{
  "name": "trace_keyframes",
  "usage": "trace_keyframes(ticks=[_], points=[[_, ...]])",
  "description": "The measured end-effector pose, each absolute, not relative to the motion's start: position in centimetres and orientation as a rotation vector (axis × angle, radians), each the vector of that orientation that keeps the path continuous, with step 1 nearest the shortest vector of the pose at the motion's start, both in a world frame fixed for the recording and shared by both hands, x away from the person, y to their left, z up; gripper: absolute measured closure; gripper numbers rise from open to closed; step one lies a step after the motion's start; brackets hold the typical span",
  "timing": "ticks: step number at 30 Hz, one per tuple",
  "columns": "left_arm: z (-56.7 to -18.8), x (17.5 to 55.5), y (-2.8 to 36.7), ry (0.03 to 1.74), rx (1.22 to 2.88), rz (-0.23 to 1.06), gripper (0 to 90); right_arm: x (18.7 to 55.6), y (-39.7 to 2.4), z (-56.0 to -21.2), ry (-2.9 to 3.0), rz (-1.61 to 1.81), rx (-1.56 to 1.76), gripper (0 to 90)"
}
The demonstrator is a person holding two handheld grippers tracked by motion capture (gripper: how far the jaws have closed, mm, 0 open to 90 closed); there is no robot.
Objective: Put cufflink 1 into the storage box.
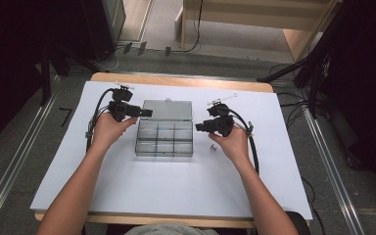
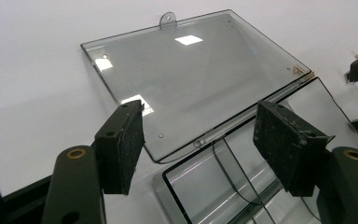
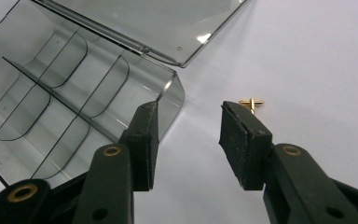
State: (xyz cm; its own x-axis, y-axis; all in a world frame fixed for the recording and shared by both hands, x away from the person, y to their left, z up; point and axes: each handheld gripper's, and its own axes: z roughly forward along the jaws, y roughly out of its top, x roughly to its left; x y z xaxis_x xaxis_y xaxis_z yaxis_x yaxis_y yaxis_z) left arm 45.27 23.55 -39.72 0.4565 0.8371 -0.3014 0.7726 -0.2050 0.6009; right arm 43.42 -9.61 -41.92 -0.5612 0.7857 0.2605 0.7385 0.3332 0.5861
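Observation:
A clear plastic compartment box (image 1: 165,140) lies mid-table, its lid (image 1: 167,109) folded back flat behind it. My left gripper (image 1: 149,113) hovers at the box's rear left corner, jaws apart and empty; in the left gripper view the lid (image 2: 191,79) and hinge edge lie beyond the gripper (image 2: 200,140). My right gripper (image 1: 198,127) is beside the box's right wall, open with nothing between its pads (image 3: 189,135). A small gold pin-like piece (image 3: 251,102) lies on the sheet just past its right jaw. The box's compartments (image 3: 65,102) look empty.
A white sheet (image 1: 176,186) covers the wooden table. A tiny metal part (image 1: 214,147) lies on it near the right hand. Cables trail from both grippers. Table legs, rails and dark stands surround the table on the floor.

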Motion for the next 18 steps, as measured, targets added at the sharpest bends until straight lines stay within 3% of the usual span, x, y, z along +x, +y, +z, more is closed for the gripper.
trace_keyframes(ticks=[18], points=[[-39.0, 44.9, 23.8, 1.324, 1.992, 0.128, 34.6, 41.9, -11.5, -42.1, 2.585, 0.886, 1.441, 63.2]])
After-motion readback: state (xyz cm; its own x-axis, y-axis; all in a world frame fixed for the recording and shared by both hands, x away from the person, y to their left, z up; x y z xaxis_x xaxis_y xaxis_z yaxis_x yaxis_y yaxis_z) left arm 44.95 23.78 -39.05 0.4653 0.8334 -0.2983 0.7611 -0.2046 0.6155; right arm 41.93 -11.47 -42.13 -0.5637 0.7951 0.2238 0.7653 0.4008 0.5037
